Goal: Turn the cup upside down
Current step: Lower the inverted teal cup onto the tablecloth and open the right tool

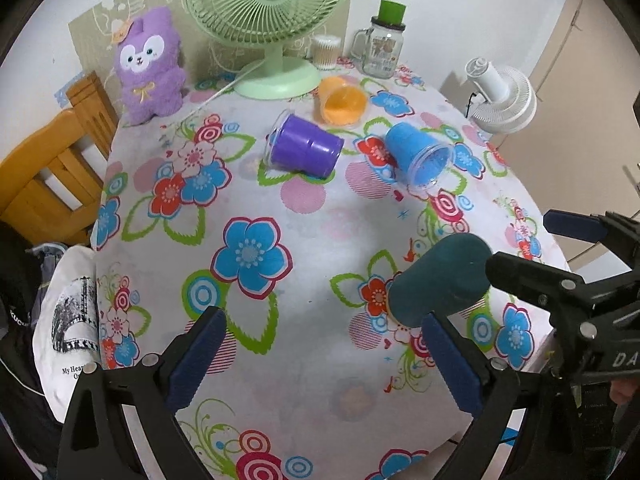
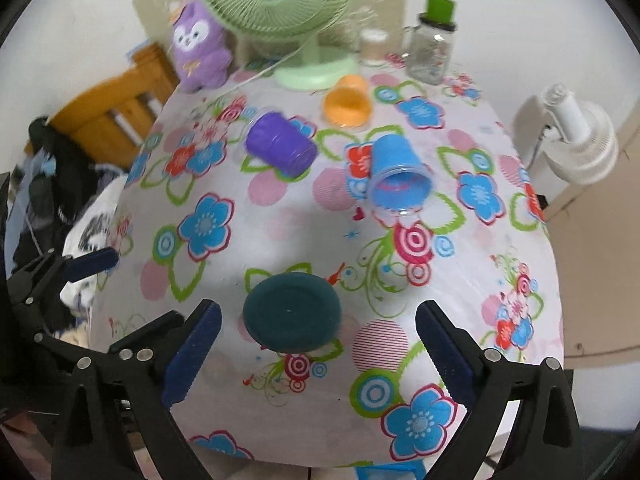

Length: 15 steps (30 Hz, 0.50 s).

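Observation:
A dark teal cup (image 1: 440, 280) stands upside down on the flowered tablecloth, its flat base up; in the right wrist view (image 2: 292, 312) it sits between and just ahead of the open fingers. My right gripper (image 2: 316, 356) is open around it, not touching; it also shows in the left wrist view (image 1: 520, 248). My left gripper (image 1: 324, 360) is open and empty, left of the teal cup. A purple cup (image 1: 306, 148), a blue cup (image 1: 420, 156) and an orange cup (image 1: 342, 100) lie on their sides farther back.
A green desk fan (image 1: 268, 12), a purple plush toy (image 1: 150, 64), a glass jar with green lid (image 1: 382, 40) and a cotton swab tub (image 1: 326, 52) stand at the table's back. A white fan (image 1: 504, 100) is at the right edge. A wooden chair (image 1: 52, 160) stands left.

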Each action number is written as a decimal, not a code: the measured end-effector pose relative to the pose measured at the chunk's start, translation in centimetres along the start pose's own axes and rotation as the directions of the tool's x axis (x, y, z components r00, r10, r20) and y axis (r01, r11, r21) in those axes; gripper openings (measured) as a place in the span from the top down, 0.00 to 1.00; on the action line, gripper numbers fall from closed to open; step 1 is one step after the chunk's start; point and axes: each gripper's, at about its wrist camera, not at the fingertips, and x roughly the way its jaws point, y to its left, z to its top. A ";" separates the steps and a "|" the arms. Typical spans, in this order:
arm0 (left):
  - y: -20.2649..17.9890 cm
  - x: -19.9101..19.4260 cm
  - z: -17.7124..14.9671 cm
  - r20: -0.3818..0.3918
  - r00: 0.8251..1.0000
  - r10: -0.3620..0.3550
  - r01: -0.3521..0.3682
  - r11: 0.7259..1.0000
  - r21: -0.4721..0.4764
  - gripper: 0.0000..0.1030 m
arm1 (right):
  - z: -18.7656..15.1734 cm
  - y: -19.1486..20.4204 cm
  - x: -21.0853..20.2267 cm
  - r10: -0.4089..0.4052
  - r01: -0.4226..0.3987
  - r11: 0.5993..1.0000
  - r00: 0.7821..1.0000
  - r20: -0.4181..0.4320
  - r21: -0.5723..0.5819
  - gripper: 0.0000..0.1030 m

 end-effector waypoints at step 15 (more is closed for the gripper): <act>-4.7 -3.4 -1.7 0.067 0.995 0.073 -0.055 0.971 -0.233 0.01 | -1.9 -5.2 -4.4 -0.044 0.044 0.999 0.990 0.131 -0.002 0.04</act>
